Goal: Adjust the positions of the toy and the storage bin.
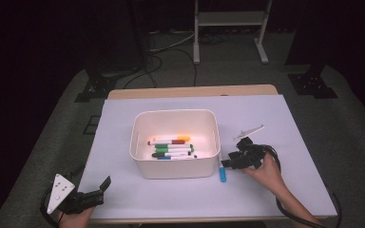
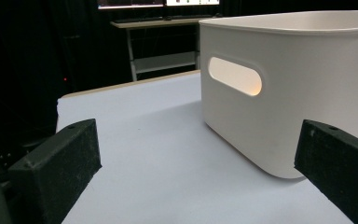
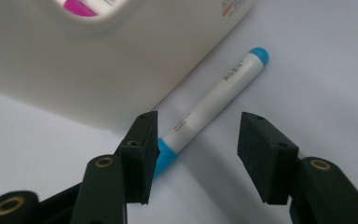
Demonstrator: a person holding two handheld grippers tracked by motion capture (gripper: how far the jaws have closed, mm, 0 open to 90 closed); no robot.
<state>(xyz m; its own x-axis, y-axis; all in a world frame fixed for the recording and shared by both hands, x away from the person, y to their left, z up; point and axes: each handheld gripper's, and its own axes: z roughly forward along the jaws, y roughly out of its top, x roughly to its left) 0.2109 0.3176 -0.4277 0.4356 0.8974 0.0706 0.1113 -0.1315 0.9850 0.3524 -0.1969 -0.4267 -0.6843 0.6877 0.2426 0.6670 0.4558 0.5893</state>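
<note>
A white bin (image 1: 175, 168) stands mid-table and holds several markers (image 1: 173, 146). A white marker with blue caps (image 1: 222, 173) lies on the mat just right of the bin's front corner. My right gripper (image 1: 228, 162) hangs low over it, open. In the right gripper view the marker (image 3: 214, 100) lies along the bin wall (image 3: 98, 60), its near cap beside the left jaw of the right gripper (image 3: 196, 154), untouched by either pad. My left gripper (image 1: 100, 189) rests open at the front left corner. The left gripper (image 2: 196, 163) faces the bin's slotted end (image 2: 307, 84) with nothing between its jaws.
A pale mat (image 1: 275, 118) covers the table, whose wooden far edge (image 1: 192, 91) shows behind it. A pink marker (image 3: 81, 7) shows through the bin's handle slot. A white desk frame (image 1: 230, 28) stands on the floor beyond the table.
</note>
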